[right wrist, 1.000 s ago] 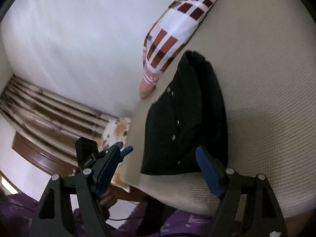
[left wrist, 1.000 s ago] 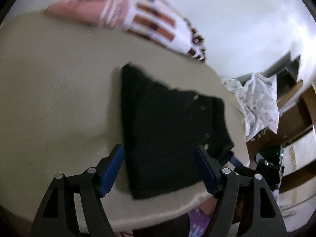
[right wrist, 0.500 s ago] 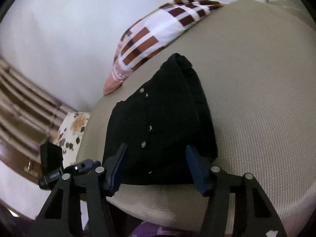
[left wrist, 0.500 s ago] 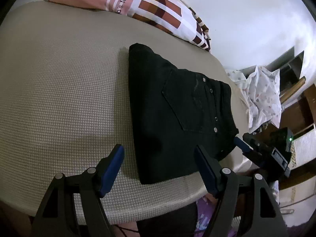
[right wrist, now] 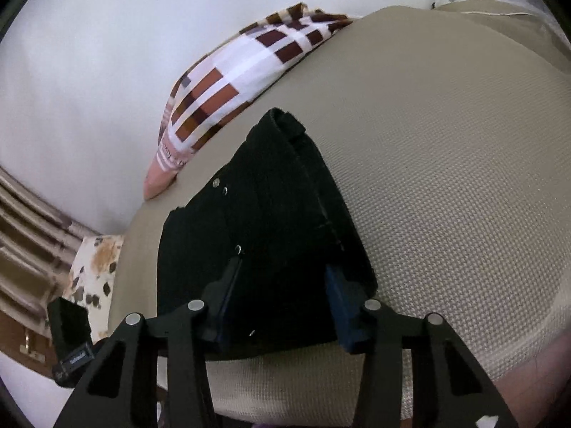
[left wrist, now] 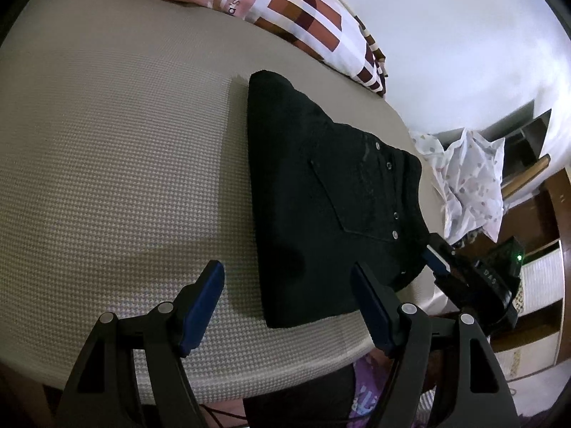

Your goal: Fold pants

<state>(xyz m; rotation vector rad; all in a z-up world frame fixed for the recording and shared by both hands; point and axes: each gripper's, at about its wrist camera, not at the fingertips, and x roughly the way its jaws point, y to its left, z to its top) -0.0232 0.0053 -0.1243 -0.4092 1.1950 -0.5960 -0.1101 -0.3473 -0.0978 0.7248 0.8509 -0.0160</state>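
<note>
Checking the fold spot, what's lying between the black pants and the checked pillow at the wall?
Nothing: in the left wrist view only bare beige mattress separates the black pants from the checked pillow.

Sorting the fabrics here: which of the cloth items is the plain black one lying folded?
The black pants, folded flat on the beige mattress. The checked pillow behind them is pink, white and brown; the crumpled cloth off the mattress edge is white with spots.
</note>
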